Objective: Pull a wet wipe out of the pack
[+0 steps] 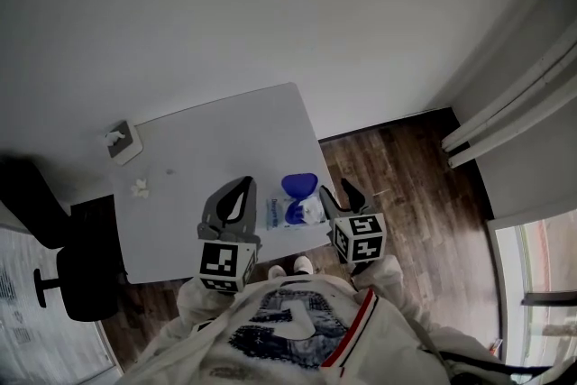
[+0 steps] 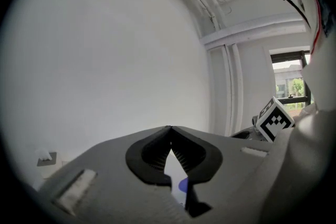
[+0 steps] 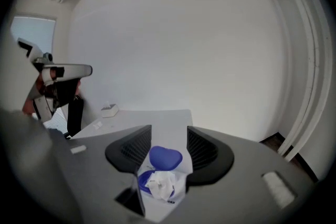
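The person's shirt [image 1: 288, 325] fills the bottom of the head view, closest of all. Just above it the pack [image 1: 278, 214] lies flat on the near edge of the table [image 1: 207, 149], a little right of the middle of the frame. Its blue lid [image 1: 299, 186] is flipped up. A white wipe [image 3: 160, 183] pokes out of the hole in a crumpled tuft.

The wipe looks thin, soft and wet. It should be very light, and it may stretch or tear if it is yanked. The best place to pinch it seems to be the middle of the tuft, above the hole. The pack looks light too, so it may lift up with the wipe unless something holds it down.

The right gripper [image 3: 169, 132] sits just right of the pack in the head view and tips down at it. Its jaws are spread wide. In the right gripper view the wipe shows low between them, but they do not touch it.

The left gripper [image 2: 170, 131] sits just left of the pack and points almost level. Its jaws are pressed together with nothing in them.

Farther off, a tissue box [image 1: 122, 141] stands at the table's upper left corner, with a small white scrap [image 1: 140, 187] near it. A dark chair [image 1: 63, 266] stands at the left edge of the frame.
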Motion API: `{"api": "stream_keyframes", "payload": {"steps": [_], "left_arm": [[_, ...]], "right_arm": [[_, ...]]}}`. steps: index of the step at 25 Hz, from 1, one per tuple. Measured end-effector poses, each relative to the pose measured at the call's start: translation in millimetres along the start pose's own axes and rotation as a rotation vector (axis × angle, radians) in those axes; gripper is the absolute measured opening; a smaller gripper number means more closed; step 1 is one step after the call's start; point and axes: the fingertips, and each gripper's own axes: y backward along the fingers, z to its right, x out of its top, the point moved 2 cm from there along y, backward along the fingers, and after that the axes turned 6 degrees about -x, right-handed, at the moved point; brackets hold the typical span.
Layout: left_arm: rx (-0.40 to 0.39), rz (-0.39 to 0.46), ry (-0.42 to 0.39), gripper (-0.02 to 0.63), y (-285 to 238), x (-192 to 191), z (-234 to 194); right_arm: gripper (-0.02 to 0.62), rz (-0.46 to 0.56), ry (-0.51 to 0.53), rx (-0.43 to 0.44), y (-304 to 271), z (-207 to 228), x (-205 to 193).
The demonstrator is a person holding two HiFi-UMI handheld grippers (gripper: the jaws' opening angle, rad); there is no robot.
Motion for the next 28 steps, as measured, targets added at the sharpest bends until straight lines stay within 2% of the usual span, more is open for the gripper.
{"api": "stream_keyframes", "payload": {"steps": [12, 28], "left_arm": [[0.039, -0.011, -0.010, 0.005, 9.3, -0.7, -7.6], [0.148, -0.037, 0.016, 0.005, 39.0, -7.2, -36.1]], "right_arm": [[0.187, -0.193, 0.049, 0.027, -40.8, -1.9, -78.4], [0.186, -0.371, 0.128, 0.094, -74.2, -21.4, -148.7]]}}
